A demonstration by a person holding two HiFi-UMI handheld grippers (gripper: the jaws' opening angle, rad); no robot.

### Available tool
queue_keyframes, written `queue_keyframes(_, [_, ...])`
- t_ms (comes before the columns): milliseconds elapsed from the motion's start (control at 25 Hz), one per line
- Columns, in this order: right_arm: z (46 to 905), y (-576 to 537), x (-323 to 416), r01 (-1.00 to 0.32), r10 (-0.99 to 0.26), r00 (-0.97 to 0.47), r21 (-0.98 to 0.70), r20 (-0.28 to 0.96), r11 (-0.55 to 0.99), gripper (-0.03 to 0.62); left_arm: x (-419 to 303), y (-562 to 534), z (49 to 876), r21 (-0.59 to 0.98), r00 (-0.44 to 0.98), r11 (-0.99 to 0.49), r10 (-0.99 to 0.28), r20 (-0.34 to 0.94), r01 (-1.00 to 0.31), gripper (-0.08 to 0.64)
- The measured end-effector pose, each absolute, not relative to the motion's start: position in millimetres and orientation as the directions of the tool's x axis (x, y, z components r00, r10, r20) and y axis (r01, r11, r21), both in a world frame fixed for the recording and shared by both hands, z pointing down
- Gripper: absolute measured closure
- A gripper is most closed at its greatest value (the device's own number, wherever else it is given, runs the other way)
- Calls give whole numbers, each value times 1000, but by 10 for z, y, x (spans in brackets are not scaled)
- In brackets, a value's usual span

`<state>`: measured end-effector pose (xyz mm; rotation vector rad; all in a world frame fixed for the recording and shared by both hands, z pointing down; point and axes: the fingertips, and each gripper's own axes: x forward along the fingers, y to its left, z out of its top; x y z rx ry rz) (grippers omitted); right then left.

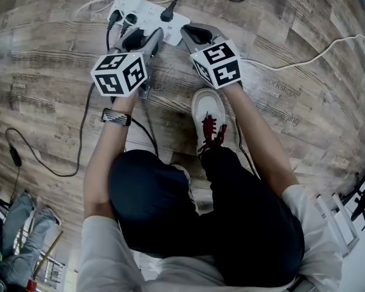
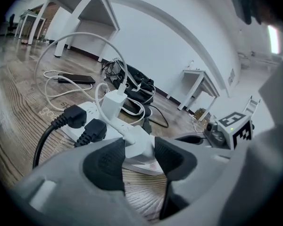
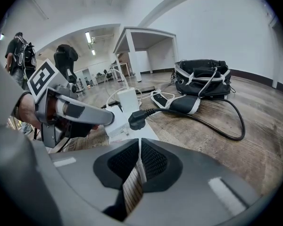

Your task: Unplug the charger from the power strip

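Left gripper view: the left hand-held gripper [image 2: 138,155] has its two dark pads on either side of a white charger [image 2: 140,142]. Each pad lies against one side of the block with no gap showing, so it is grasping the charger. The charger sits at the near end of a white power strip [image 2: 87,108], and a white cable runs up out of its top. Farther along the strip stand two black plugs [image 2: 73,117] [image 2: 94,130] side by side, and an upright white adapter [image 2: 114,105] with a looping white cable.

In the right gripper view, the right hand-held gripper [image 3: 138,149] is clenched, with only a thin slit between its pads showing floor planks, and it grips nothing. Just ahead of it lie the strip's end and a black plug [image 3: 137,119] whose thick cable trails off towards a black bag [image 3: 203,76].

In the head view, the person crouches on a wooden floor [image 1: 292,102], with a white shoe [image 1: 208,111] planted between the arms. Both grippers point at the power strip, the left at its near side and the right touching its right end.
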<state>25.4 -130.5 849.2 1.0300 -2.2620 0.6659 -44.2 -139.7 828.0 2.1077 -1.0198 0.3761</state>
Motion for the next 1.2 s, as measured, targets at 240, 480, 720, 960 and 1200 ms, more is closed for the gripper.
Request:
queue_keyframes(240, [8485,-1300,253,-784,-509,-554,-208,658,585,575,-475,-1402,8279,493,628,-393,-556,544,-776,357])
queue_keyframes(480, [8484,-1302,254,-773,-501,-574,-227,648,592,575,-579,-1396,8301,474,598,-369,-570,564,-799,325])
queue_keyframes(720, [8485,-1277,255,-775,-500,-571,-226,651,590,563,-634,-1359,8297,464,586,-361,-565,581,-809,304])
queue_keyframes(960, [8439,-1214,264,-778,-511,-571,-226,643,586,561,-706,-1303,8279,449,566,-347,-561,604,-823,304])
queue_keyframes(1200, [8308,-1220,361,-800,-554,-561,-230,615,554,565,-799,-1262,8136,393,534,-361,-579,616,-846,305])
